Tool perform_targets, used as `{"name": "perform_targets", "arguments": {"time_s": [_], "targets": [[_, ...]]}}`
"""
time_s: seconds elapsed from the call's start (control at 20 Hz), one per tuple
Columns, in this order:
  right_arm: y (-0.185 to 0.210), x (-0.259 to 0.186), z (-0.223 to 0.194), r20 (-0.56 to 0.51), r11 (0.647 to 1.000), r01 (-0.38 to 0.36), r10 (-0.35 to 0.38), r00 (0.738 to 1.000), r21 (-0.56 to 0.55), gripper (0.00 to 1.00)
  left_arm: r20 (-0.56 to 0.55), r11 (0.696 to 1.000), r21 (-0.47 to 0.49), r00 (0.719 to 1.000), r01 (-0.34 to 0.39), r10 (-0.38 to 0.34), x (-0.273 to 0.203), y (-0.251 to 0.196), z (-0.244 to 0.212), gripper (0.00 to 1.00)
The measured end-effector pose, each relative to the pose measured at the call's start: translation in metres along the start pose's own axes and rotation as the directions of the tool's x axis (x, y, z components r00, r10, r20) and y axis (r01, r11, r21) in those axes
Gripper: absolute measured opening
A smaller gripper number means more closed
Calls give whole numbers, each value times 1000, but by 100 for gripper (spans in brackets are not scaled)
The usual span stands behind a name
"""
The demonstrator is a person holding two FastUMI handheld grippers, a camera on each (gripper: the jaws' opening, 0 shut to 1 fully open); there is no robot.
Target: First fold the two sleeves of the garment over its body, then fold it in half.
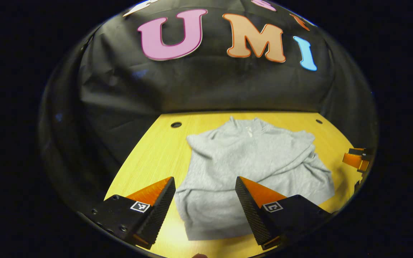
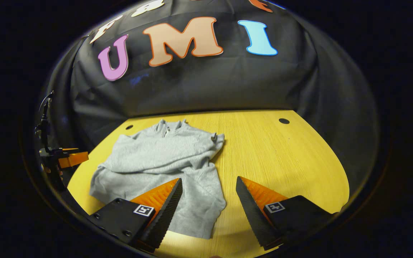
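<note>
Grey fleece garment is lying flat on the yellow wooden table, collar toward the far wall, with both sleeves already crossing over its body. In the left gripper view, the left gripper is hovering with its fingers spread apart above the near hem, gripping nothing; the right gripper is showing at the far right edge. In the right gripper view, the right gripper is hanging with fingers wide apart over the garment's near right corner, while the left gripper is sitting off to the left, its fingers' spacing unclear.
</note>
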State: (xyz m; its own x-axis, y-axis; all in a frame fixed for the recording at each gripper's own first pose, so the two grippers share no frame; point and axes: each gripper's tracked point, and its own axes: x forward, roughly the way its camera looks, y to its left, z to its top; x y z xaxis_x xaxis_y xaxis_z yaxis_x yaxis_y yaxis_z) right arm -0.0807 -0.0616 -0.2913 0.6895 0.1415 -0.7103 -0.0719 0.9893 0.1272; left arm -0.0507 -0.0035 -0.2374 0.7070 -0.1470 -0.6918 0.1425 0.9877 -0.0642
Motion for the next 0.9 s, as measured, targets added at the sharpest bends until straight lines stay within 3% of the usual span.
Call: {"name": "perform_targets", "arguments": {"time_s": [0.5,0.65,0.7,0.85,0.9], "targets": [[12,-3,-77,-177,1000,13,-17,984,-23,96,-217,996,-71,973,58,-73,1,8,-111,98],[14,-1,-94,-219,1000,14,-17,976,-14,96,-243,997,-56,968,50,-62,5,13,-126,98],[15,0,-98,-232,1000,12,-16,973,-17,91,-250,997,-59,966,51,-64,5,12,-129,98],[16,1,-109,-261,1000,12,-17,965,-20,92,-244,995,-78,967,55,-72,6,10,-129,96],[16,2,-114,-274,1000,17,-21,962,-19,96,-239,996,-72,968,56,-72,7,10,-128,96]]}}
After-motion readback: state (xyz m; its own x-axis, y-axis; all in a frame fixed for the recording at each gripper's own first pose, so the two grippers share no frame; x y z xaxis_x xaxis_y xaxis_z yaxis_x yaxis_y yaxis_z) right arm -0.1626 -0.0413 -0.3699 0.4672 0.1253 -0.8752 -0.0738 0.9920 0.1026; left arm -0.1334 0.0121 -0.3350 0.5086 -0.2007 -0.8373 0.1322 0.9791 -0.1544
